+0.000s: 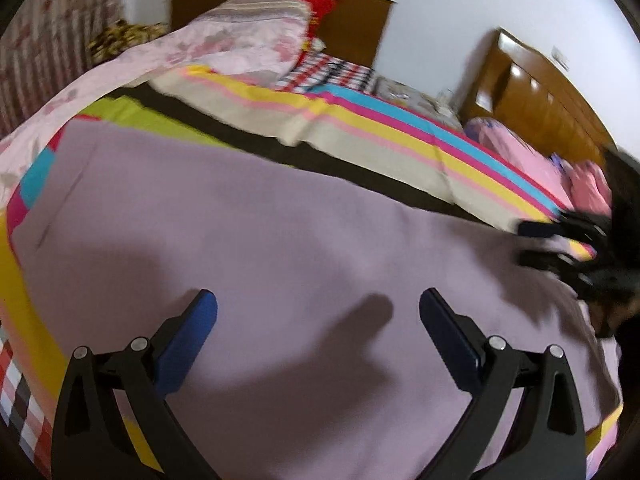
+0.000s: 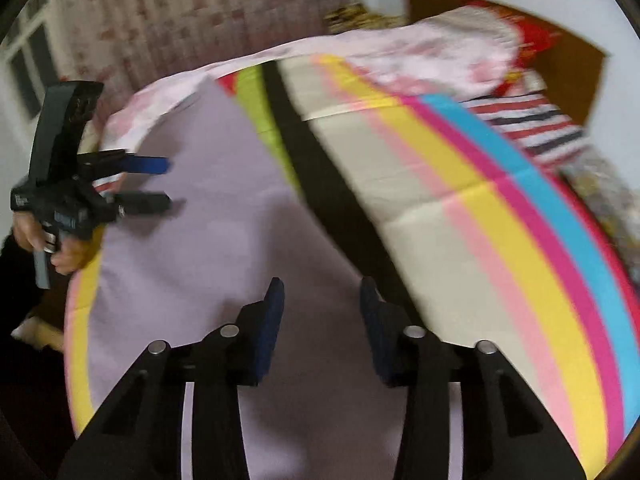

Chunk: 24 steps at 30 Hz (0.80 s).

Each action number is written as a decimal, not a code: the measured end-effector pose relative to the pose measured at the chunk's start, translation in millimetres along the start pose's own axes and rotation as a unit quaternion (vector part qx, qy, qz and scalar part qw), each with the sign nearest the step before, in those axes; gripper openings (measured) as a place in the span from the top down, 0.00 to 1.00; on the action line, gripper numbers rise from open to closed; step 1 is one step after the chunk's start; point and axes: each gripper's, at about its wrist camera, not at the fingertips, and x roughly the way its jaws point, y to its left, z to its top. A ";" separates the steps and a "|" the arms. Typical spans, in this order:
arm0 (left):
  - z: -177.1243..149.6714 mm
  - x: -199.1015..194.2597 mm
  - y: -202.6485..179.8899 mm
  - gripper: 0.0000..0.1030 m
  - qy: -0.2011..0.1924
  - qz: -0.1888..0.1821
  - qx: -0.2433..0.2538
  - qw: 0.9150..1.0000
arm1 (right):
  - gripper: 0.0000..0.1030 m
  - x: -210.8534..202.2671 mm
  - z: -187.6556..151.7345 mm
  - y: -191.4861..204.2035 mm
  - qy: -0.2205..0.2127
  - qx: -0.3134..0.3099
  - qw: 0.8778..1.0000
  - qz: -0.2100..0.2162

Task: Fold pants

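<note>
the left wrist view shows the left tool (image 1: pixel 318 306) with its blue-padded fingers spread wide above the pants (image 1: pixel 260 232), a broad lilac cloth lying flat on the bed; nothing sits between the fingers. at the right edge of that view the right tool (image 1: pixel 532 244) appears small and blurred, its two dark fingers apart at the far end of the pants; whether they touch the cloth cannot be told there. the right wrist view gives it close up (image 2: pixel 322 300): fingers parted to a middling gap, empty, hovering over the lilac cloth near its edge, beside a dark band (image 2: pixel 320 184) of the bedspread. the same view shows the left tool (image 2: pixel 160 184) from the side at the far left, fingers apart over the other end of the pants, gripped by a hand (image 2: pixel 64 256) below it.

the bed carries a striped bedspread (image 1: pixel 400 136) in cream, pink, yellow, magenta and blue, with a lime strip (image 1: pixel 152 120) beside the dark band. both pictures are smeared with motion.

only the left view shows a wooden cabinet (image 1: pixel 540 96) by the white wall and a heap of pink things (image 1: pixel 540 168) at the bed's far side. only the right view shows a window (image 2: pixel 32 68) beside the floral curtain (image 2: pixel 180 20). a pink floral quilt (image 1: pixel 224 40) and a checked pillow (image 1: pixel 328 72) lie against the wooden headboard (image 1: pixel 352 20), well apart from the pants.
</note>
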 end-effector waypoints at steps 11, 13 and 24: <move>22.4 -14.4 22.8 0.02 -0.028 0.002 0.007 1.000 | 0.18 -57.7 -56.9 -43.6 -0.027 0.178 0.978 -0.109; 34.9 -20.2 41.3 0.02 -0.044 0.050 -0.009 0.998 | 0.18 -61.6 -50.9 -38.8 -0.047 0.176 0.979 -0.094; -1.5 -34.6 98.9 0.02 -0.066 0.062 -0.140 0.986 | 0.40 72.4 124.1 92.8 -0.040 -0.060 0.995 0.073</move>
